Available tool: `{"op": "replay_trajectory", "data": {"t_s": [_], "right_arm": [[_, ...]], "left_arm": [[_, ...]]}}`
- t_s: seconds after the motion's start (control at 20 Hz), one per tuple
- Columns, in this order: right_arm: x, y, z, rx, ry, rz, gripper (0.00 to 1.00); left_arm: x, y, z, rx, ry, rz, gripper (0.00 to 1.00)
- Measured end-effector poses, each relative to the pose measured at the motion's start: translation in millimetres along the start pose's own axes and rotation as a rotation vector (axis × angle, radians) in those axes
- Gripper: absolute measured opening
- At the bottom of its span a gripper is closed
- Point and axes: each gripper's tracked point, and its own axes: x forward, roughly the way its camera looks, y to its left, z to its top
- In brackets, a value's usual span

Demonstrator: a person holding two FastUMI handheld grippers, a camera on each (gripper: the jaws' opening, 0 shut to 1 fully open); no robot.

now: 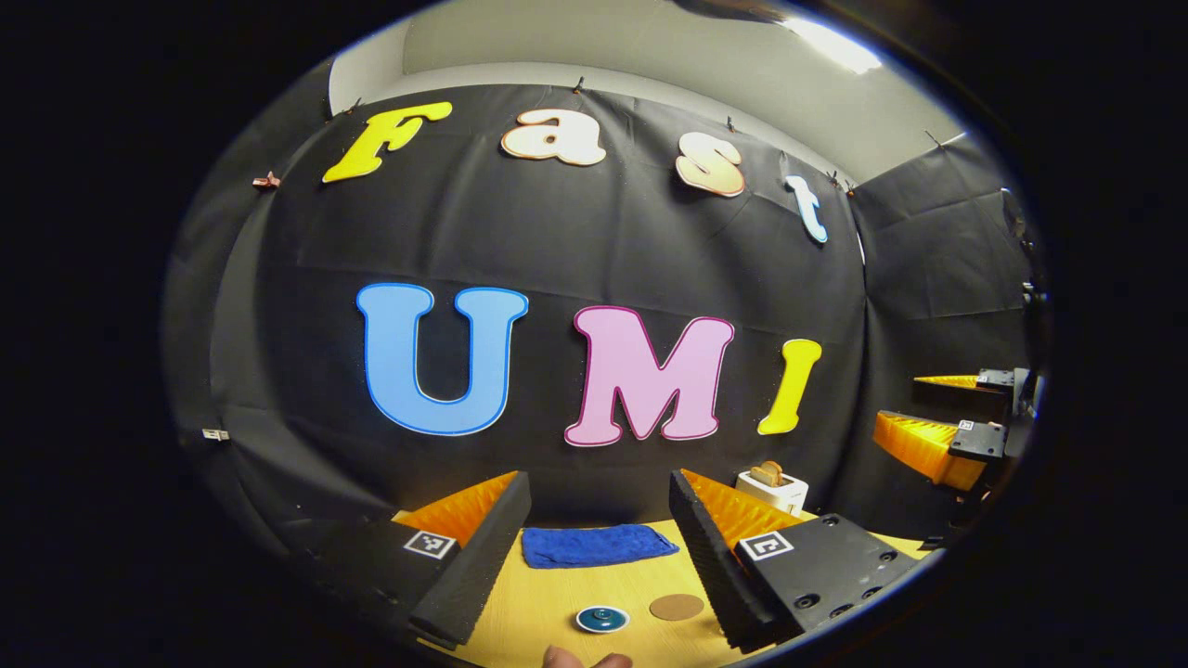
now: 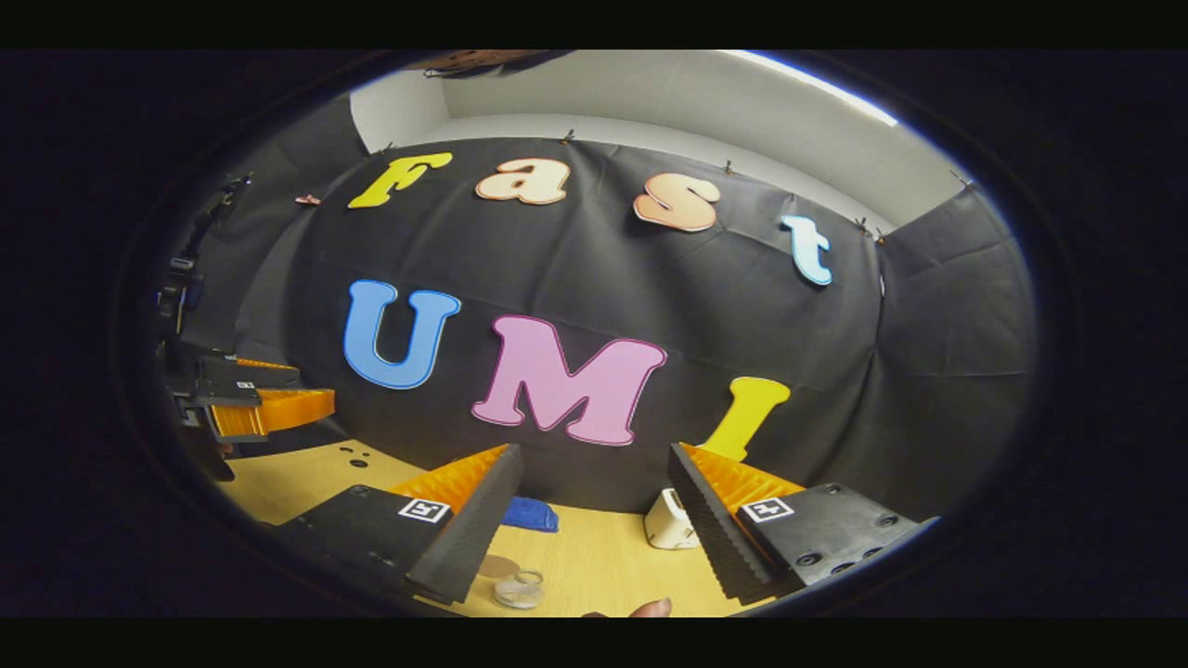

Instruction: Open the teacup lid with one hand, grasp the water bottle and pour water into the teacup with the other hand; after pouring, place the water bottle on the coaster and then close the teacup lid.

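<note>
Listing teacup lid point(image 1: 601, 619): small, glazed, likely slippery; we'd pinch its knob; both grippers spread, holding nothing.

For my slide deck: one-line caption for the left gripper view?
Open left gripper held above the table, with lidded teacup, coaster and blue cloth ahead.

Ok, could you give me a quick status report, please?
Left gripper open, right gripper open, both empty. Teacup lid untouched, coaster beside it bare. Nothing in the way.
</note>
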Motion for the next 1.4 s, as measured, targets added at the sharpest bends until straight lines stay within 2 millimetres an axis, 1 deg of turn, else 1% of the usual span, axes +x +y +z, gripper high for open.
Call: {"op": "replay_trajectory", "data": {"t_s": [0.1, 0.15, 0.2, 0.3, 0.4, 0.5, 0.6, 0.8, 0.9, 1.05, 1.1, 1.15, 1.2, 1.25, 1.3, 1.35, 1.4], "right_arm": [[1.2, 2.9, -4.8, 0.005, 0.006, 0.008, 0.98], [1.3, 3.9, -8.5, 0.009, 0.011, 0.012, 0.96], [1.1, 5.8, -12.6, 0.014, 0.012, 0.015, 0.98], [0.2, 9.4, -23.3, 0.028, 0.013, 0.024, 0.98], [-0.6, 13.1, -41.4, 0.038, 0.030, 0.028, 0.98], [1.9, 17.7, -61.1, 0.047, 0.059, 0.038, 0.98], [3.9, 19.6, -80.4, 0.041, 0.093, 0.038, 0.98], [6.6, 19.2, -94.0, 0.035, 0.099, 0.027, 0.96], [5.8, 21.3, -102.9, 0.039, 0.107, 0.025, 0.98], [0.3, 27.7, -120.3, 0.040, 0.141, 0.029, 0.98], [-1.6, 29.9, -126.1, 0.035, 0.152, 0.032, 0.96], [-3.9, 30.6, -130.4, 0.030, 0.164, 0.032, 0.98], [-6.6, 31.3, -134.1, 0.028, 0.175, 0.032, 0.96], [-9.3, 31.8, -136.9, 0.031, 0.184, 0.031, 0.98], [-11.9, 31.9, -137.6, 0.036, 0.188, 0.029, 0.96], [-13.4, 31.4, -139.0, 0.037, 0.192, 0.026, 0.96], [-14.7, 30.9, -140.5, 0.036, 0.197, 0.024, 0.98]], "left_arm": [[1.8, -0.2, -6.5, -0.004, 0.012, -0.003, 0.95], [4.1, -1.1, -12.5, -0.005, 0.019, -0.007, 0.95], [6.0, -0.9, -17.6, -0.005, 0.025, -0.006, 0.95], [13.6, -1.8, -36.7, -0.004, 0.045, -0.009, 0.95], [21.6, -5.9, -61.4, 0.007, 0.063, -0.019, 0.95], [31.4, -9.9, -95.7, 0.022, 0.091, -0.030, 0.95], [42.9, -14.4, -134.6, 0.029, 0.127, -0.040, 0.95], [66.1, -17.3, -216.3, 0.037, 0.184, -0.039, 0.94], [77.4, -12.8, -257.1, 0.054, 0.217, -0.016, 0.93], [85.9, -7.5, -314.8, 0.068, 0.277, 0.011, 0.90], [88.4, -8.9, -333.1, 0.074, 0.301, 0.012, 0.87], [91.4, -8.5, -345.7, 0.090, 0.317, 0.017, 0.84], [93.7, -7.5, -353.6, 0.107, 0.324, 0.022, 0.82], [96.6, -7.8, -360.5, 0.120, 0.332, 0.018, 0.74], [97.3, -9.3, -367.1, 0.125, 0.340, 0.009, 0.69], [99.2, -11.0, -369.1, 0.124, 0.341, 0.001, 0.67], [100.5, -11.4, -372.9, 0.120, 0.348, -0.007, 0.61]]}}
